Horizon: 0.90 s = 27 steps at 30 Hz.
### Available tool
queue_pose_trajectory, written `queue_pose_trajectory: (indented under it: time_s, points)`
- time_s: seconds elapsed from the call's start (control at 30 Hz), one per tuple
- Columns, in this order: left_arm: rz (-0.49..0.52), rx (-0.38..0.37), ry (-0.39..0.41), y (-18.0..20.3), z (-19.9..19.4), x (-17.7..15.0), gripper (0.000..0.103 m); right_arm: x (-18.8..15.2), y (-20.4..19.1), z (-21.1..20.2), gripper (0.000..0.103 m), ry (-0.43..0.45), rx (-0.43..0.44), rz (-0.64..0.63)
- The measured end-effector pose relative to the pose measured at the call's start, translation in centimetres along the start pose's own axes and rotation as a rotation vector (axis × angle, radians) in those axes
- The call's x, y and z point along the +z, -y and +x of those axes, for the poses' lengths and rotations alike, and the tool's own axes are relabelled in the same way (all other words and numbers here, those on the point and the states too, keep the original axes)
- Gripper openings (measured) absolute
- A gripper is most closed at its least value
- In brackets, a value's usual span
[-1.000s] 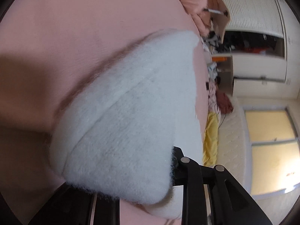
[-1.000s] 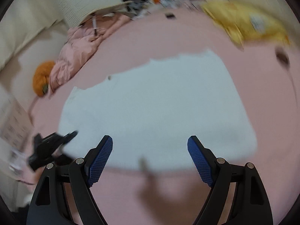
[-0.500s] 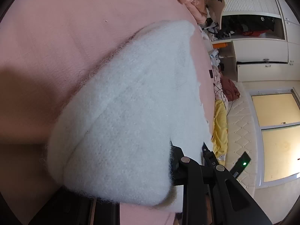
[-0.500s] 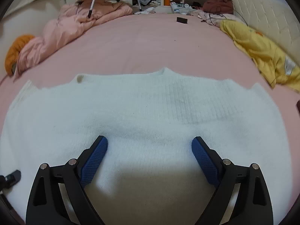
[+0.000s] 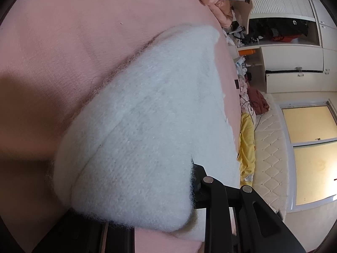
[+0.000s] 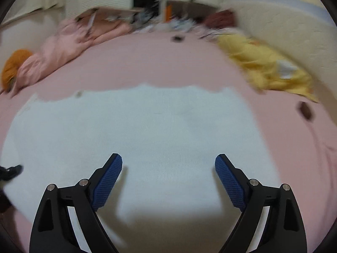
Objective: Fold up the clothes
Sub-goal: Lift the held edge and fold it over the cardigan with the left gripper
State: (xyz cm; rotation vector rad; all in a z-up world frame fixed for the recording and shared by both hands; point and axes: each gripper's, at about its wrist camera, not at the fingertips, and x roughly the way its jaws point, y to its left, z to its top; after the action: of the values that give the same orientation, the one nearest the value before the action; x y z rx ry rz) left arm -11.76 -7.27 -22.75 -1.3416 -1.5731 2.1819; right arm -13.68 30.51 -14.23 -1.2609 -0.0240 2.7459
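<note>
Two grippers at white sweater (image 6: 147, 130) spread on pink bed (image 6: 168, 63). Our left gripper (image 5: 189, 215) pinches folded-over corner; right gripper (image 6: 168, 181) hovers, jaws spread. We judge fold mid-way; next needs opposite edge gripped evenly.

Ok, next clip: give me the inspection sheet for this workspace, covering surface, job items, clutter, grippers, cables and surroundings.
Surface: pink bed sheet, mostly bare beyond the garment.
Job's things: white knit sweater spread flat; one corner is lifted and folded over in the left wrist view.
Clutter: yellow garment, pink bedding heap, orange item, small dark object, another dark item.
Grippers: left gripper shut on the sweater's corner; right gripper open above the sweater, holding nothing.
Cables: dark cord near the yellow garment.
Surroundings: quilted headboard, white cupboards, window. The right wrist view is motion-blurred.
</note>
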Motion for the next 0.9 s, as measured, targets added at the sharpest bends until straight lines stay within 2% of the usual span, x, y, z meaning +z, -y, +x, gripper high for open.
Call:
queue_pose_trajectory:
  time_s: [0.1, 0.2, 0.27, 0.33, 0.43, 0.5, 0.63, 0.8, 0.9]
  points:
    - [-0.001, 0.003, -0.002, 0.0, -0.1, 0.1, 0.024, -1.1, 1.2, -0.8, 0.09, 0.004, -0.026, 0.007]
    - [-0.001, 0.006, -0.004, -0.1, -0.1, 0.1, 0.024, -1.7, 2.2, -3.2, 0.09, 0.078, -0.037, 0.036]
    - [0.0, 0.011, 0.003, -0.1, -0.2, -0.3, 0.024, -3.2, 2.9, -1.8, 0.093, 0.008, -0.049, 0.032]
    - [0.009, 0.028, 0.007, 0.1, -0.2, -0.3, 0.024, -3.9, 3.1, -1.2, 0.094, 0.007, -0.022, 0.0]
    - [0.017, 0.075, 0.015, 1.0, -0.2, -0.1, 0.024, -3.5, 4.1, -3.1, 0.093, 0.026, 0.031, 0.063]
    - [0.082, 0.157, 0.035, 2.8, -0.5, -0.3, 0.024, -3.7, 5.7, -4.4, 0.093, 0.044, 0.045, 0.118]
    - [0.293, 0.307, 0.11, 8.2, -1.2, -1.7, 0.024, -4.2, 9.3, -6.4, 0.093, 0.06, 0.044, 0.215]
    - [0.485, 0.364, 0.228, 15.8, -1.1, -4.4, 0.023, -4.9, 13.8, -9.0, 0.093, 0.08, 0.044, 0.336]
    - [0.675, 0.397, 0.262, 20.6, 0.4, -7.2, 0.02, -5.3, 16.5, -10.5, 0.093, 0.094, 0.044, 0.408]
